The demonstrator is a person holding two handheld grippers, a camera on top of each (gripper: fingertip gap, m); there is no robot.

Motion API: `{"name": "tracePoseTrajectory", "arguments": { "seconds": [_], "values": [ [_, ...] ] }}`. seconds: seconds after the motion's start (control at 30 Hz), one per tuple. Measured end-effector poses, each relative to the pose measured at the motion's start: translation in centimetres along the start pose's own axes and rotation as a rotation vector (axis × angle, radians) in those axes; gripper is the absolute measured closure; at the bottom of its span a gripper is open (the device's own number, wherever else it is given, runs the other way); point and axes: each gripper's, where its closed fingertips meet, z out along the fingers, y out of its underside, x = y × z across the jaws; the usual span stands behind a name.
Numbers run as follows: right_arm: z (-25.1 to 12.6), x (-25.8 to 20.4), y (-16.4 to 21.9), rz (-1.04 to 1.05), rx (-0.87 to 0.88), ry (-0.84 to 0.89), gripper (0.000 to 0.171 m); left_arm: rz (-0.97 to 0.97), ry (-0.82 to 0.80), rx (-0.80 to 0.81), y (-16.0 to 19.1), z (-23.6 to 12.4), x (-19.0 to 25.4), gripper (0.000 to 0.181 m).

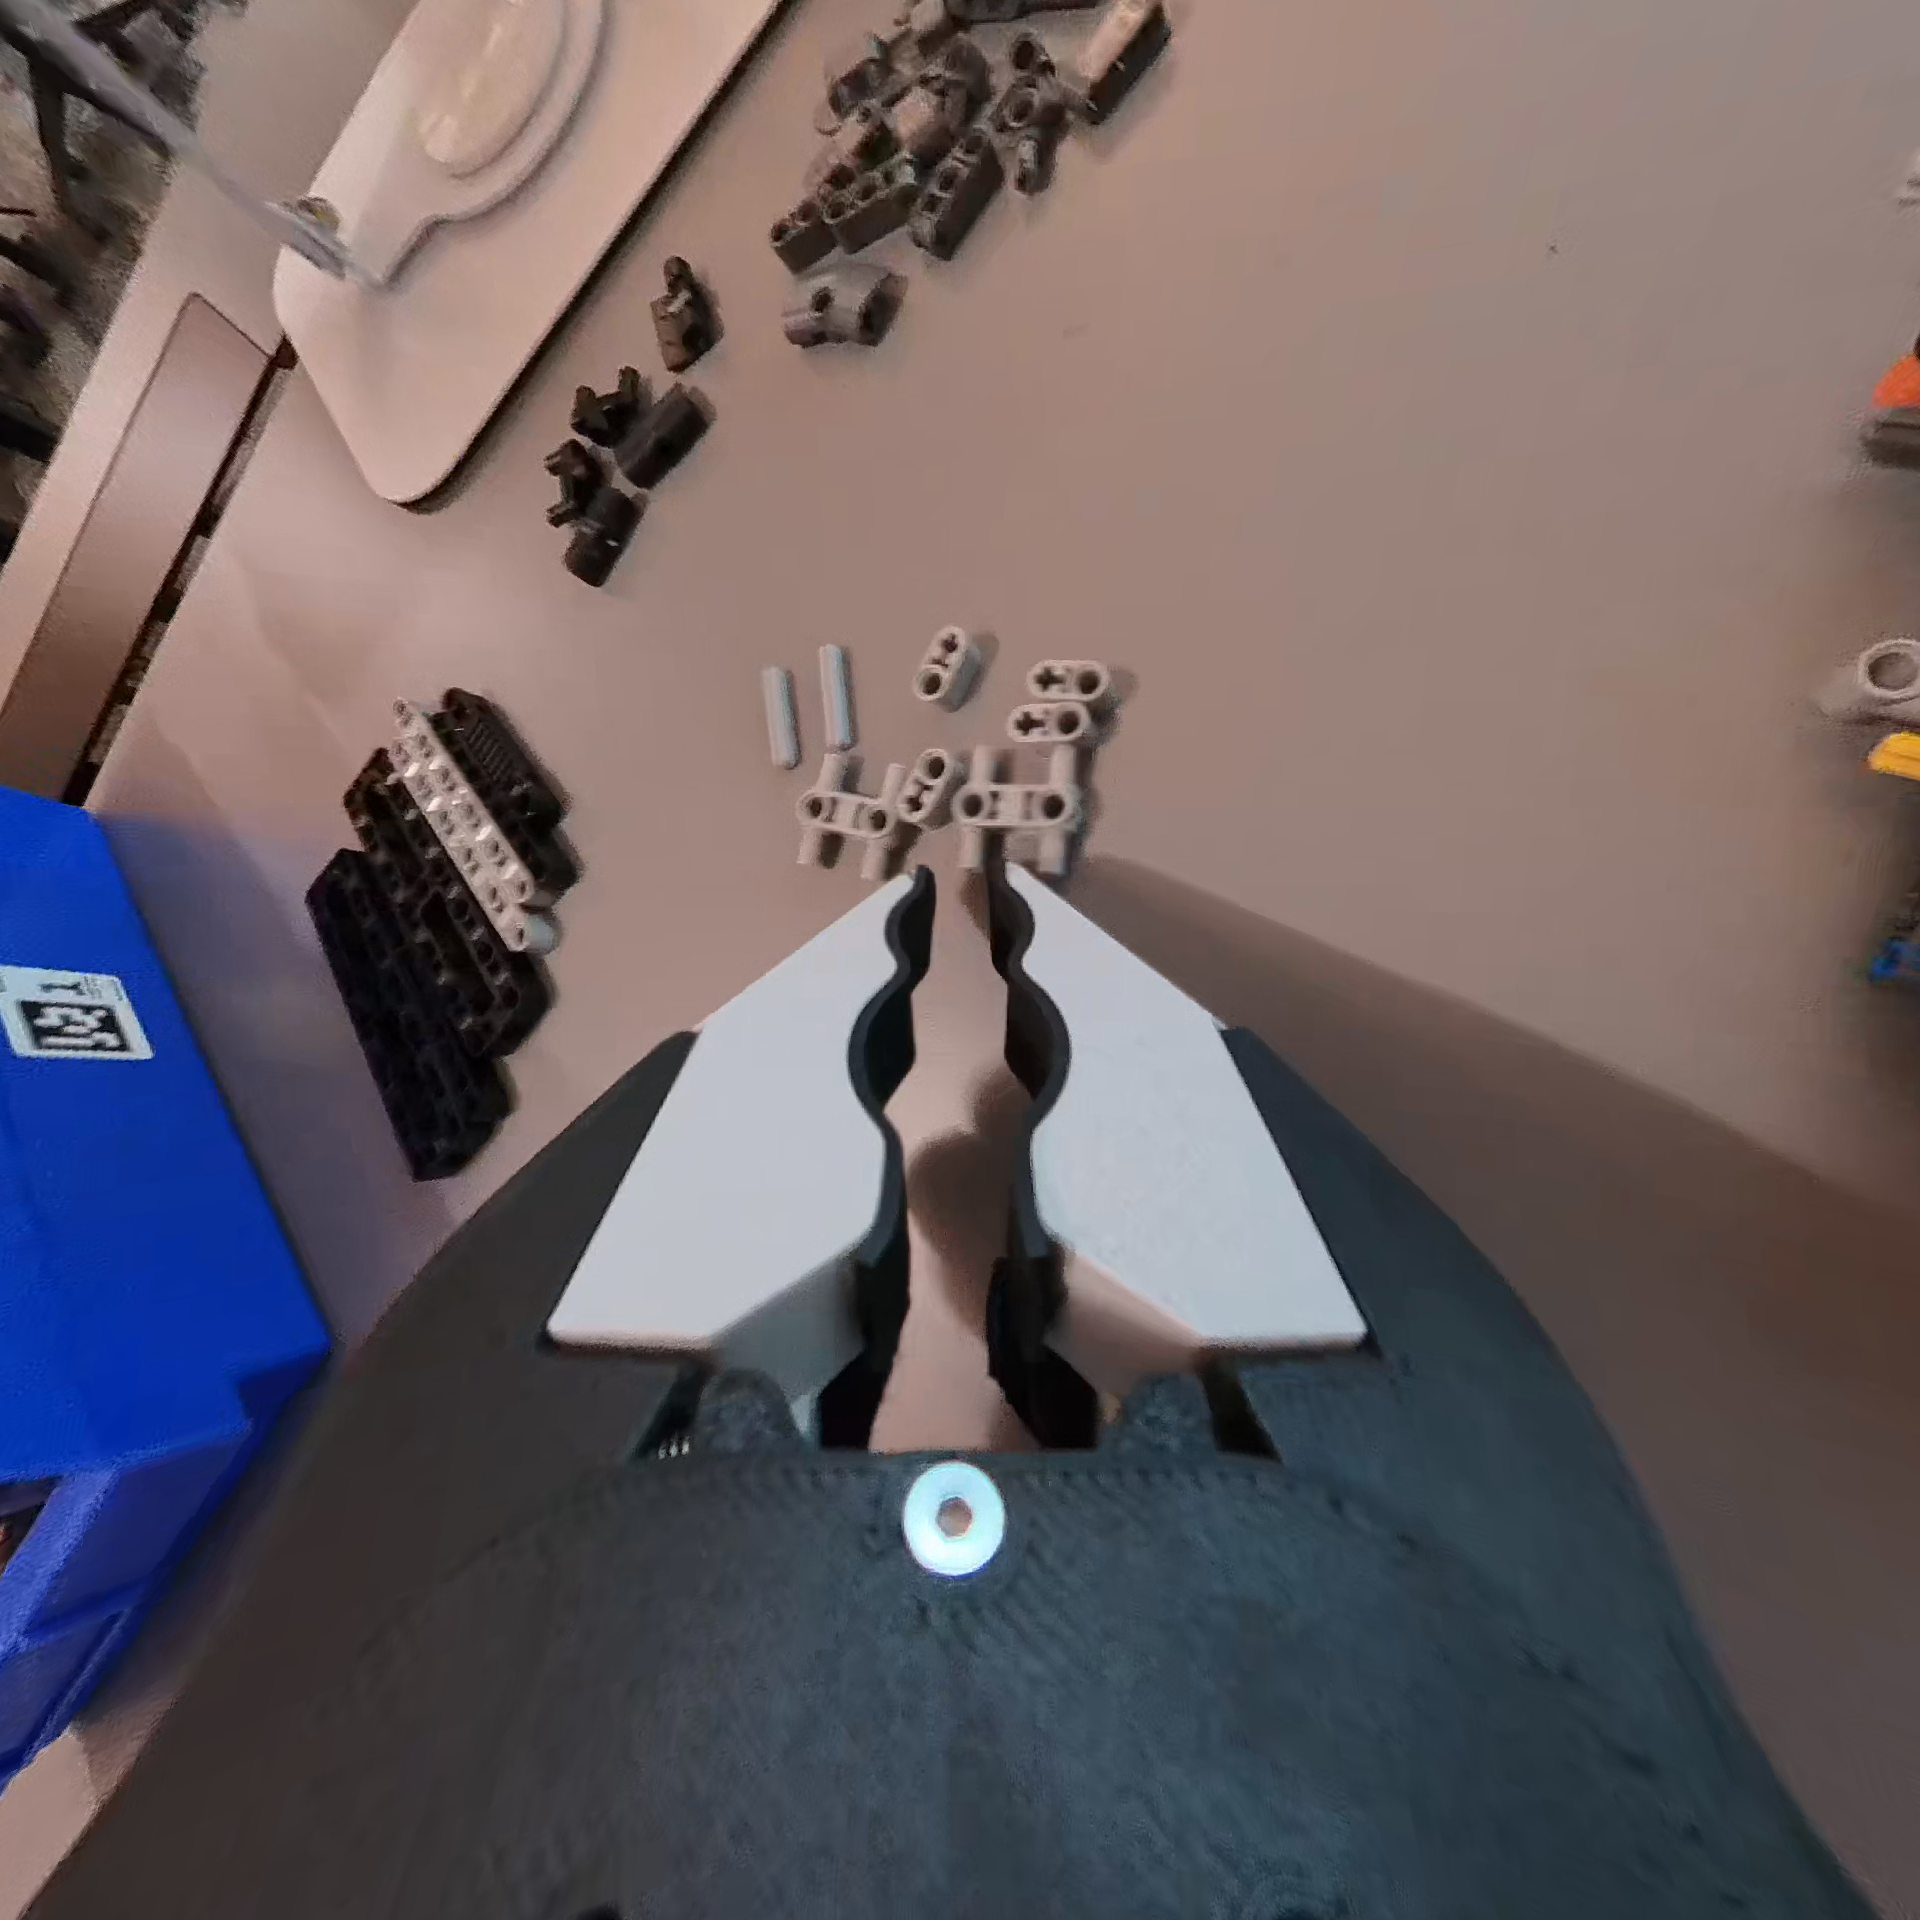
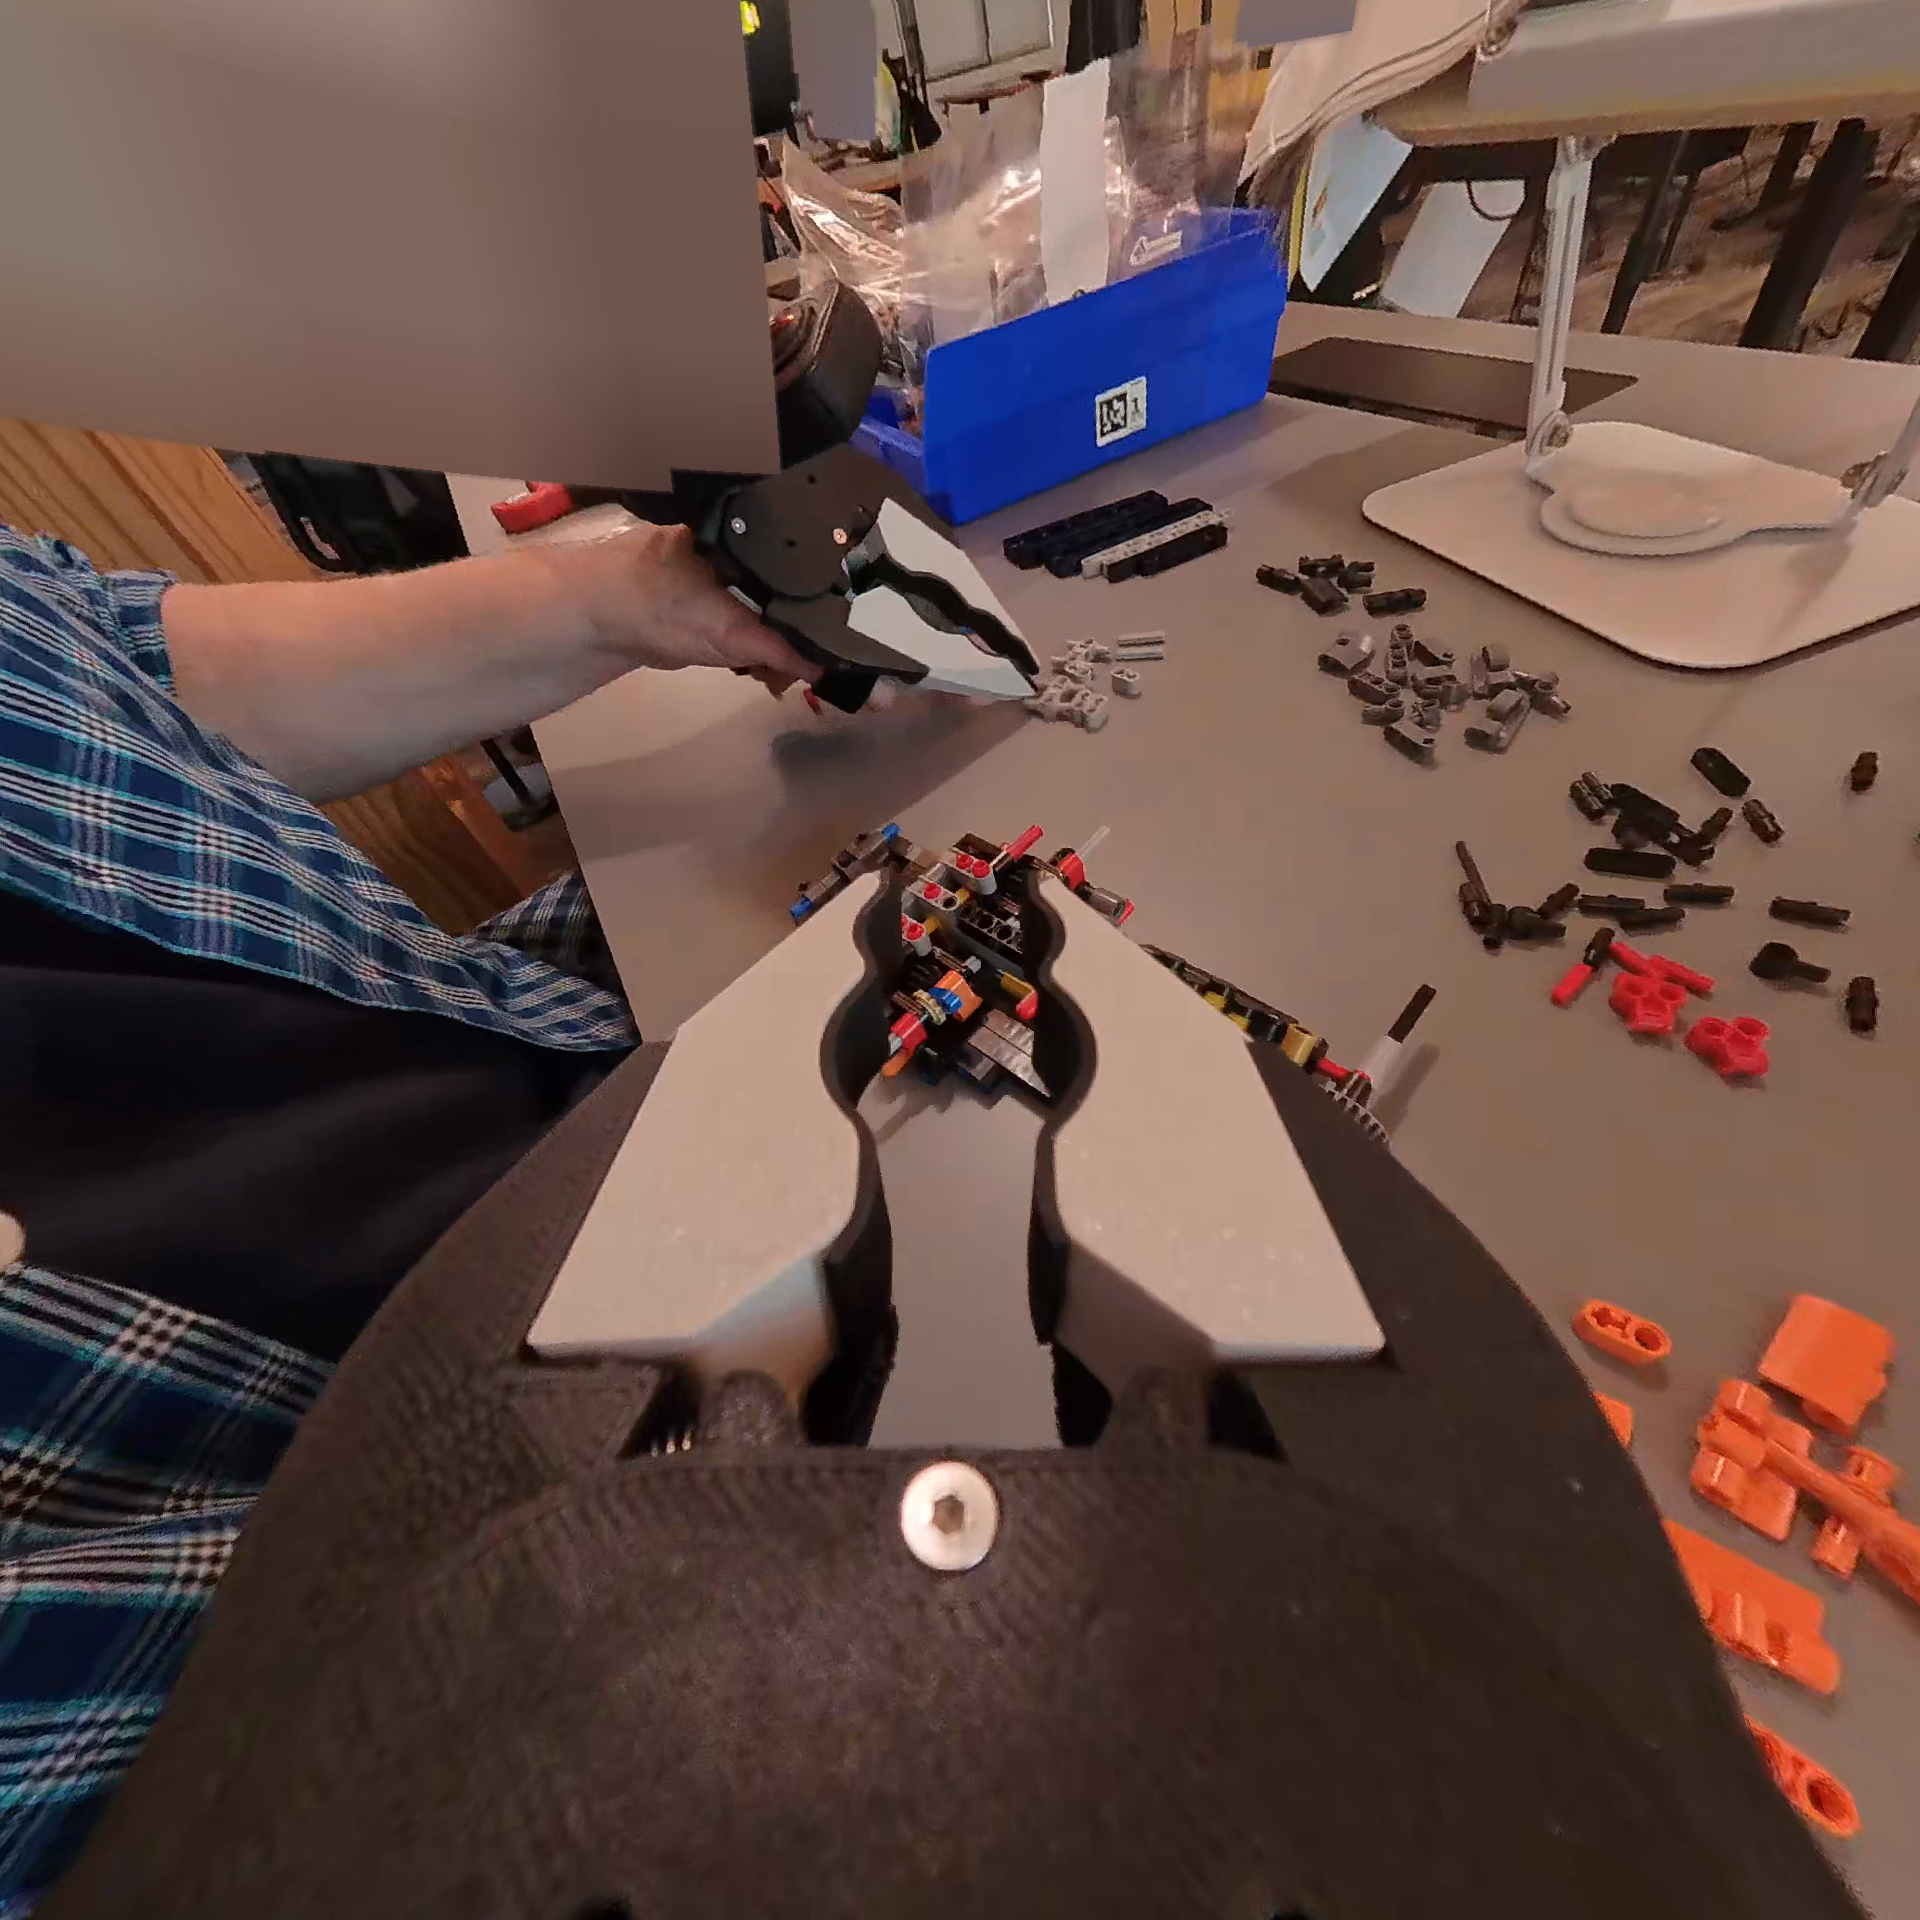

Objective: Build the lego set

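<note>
Left gripper (image 1: pixel 958 883) hovers slightly parted, empty, tips at the light grey connectors (image 1: pixel 940 774) on the tabletop (image 1: pixel 1403 623). Best to single out one connector. Right gripper (image 2: pixel 956 894), spread and unladen, straddles the half-built model (image 2: pixel 961 971).

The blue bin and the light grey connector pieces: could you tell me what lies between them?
A stack of black and grey beams lies between the blue bin and the light grey connector pieces, clearest in the left wrist view.
</note>
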Motion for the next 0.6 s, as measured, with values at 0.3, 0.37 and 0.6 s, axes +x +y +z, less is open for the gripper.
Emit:
{"name": "tracePoseTrajectory", "arguments": {
  "seconds": [0.3,0.37,0.6],
  "values": [
    [0.4,-0.4,0.1,-0.022,0.033,-0.036,0.151,-0.011,0.034,-0.015,1.0,-0.9,-4.2,0.169],
    [0.5,-0.5,0.2,-0.022,0.03,-0.043,0.151,0.004,0.059,-0.042,1.3,0.1,-3.8,0.173],
    [0.4,-0.5,0.3,-0.035,0.033,-0.043,0.152,0.058,0.084,-0.043,-0.2,2.0,-2.4,0.178]
  ]
}}
